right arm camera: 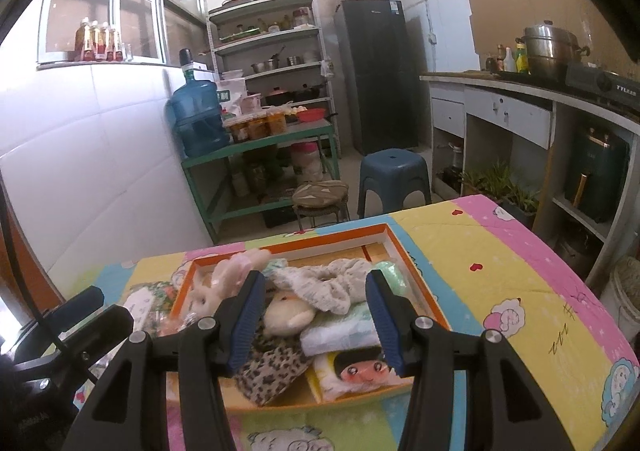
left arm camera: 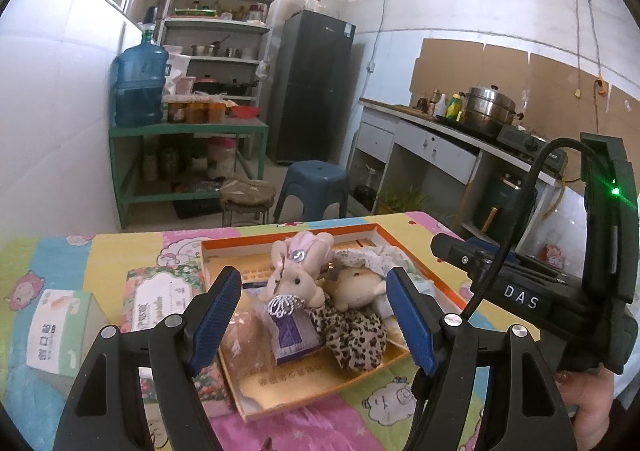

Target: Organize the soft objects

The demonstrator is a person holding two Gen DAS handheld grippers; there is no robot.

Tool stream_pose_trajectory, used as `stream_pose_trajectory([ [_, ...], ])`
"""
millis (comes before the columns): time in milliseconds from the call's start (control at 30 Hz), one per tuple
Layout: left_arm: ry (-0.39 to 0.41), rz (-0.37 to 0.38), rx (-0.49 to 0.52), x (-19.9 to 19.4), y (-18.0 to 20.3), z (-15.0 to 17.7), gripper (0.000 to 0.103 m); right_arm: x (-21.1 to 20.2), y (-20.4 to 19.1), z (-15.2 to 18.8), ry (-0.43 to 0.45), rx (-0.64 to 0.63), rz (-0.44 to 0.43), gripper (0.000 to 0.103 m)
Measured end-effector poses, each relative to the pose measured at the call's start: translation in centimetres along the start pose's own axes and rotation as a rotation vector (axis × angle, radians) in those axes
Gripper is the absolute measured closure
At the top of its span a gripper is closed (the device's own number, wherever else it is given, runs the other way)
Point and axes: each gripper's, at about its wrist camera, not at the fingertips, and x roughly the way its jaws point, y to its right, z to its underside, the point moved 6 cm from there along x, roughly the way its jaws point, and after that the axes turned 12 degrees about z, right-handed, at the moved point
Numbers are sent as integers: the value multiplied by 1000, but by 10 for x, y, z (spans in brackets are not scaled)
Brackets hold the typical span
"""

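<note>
On the desk (left arm camera: 360,423), which is covered by a bright cartoon-patterned cloth, lies a shallow orange-rimmed cardboard tray (left arm camera: 224,247) piled with soft things. A small beige plush rabbit with pink ears (left arm camera: 294,277) sits near the tray's far left side, its lower part resting against a purple embroidered sachet (left arm camera: 290,335). Just right of the rabbit is a round cream plush toy (left arm camera: 356,285), and in front of both sprawls a leopard-print fabric piece (left arm camera: 354,339). A white lace scrunchie (right arm camera: 320,283) lies toward the back of the tray, with a folded pale tissue pack (right arm camera: 344,333) and a cartoon-face packet (right arm camera: 360,369) on the near right side. The left hand-held gripper (left arm camera: 316,321) hangs above the tray with its blue-padded jaws spread apart and nothing between them. The right hand-held gripper (right arm camera: 316,321) is likewise spread, holding nothing, over the same pile. Left of the tray on the cloth are a floral tissue pack (left arm camera: 160,299) and a small white-and-green box (left arm camera: 56,327).
</note>
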Motion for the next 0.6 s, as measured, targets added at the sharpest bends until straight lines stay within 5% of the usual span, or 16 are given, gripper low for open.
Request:
stream_pose_trajectory([
  [600,46,36,16,-67,-2,12,27,-48,-25,14,26,-20,-2,51],
])
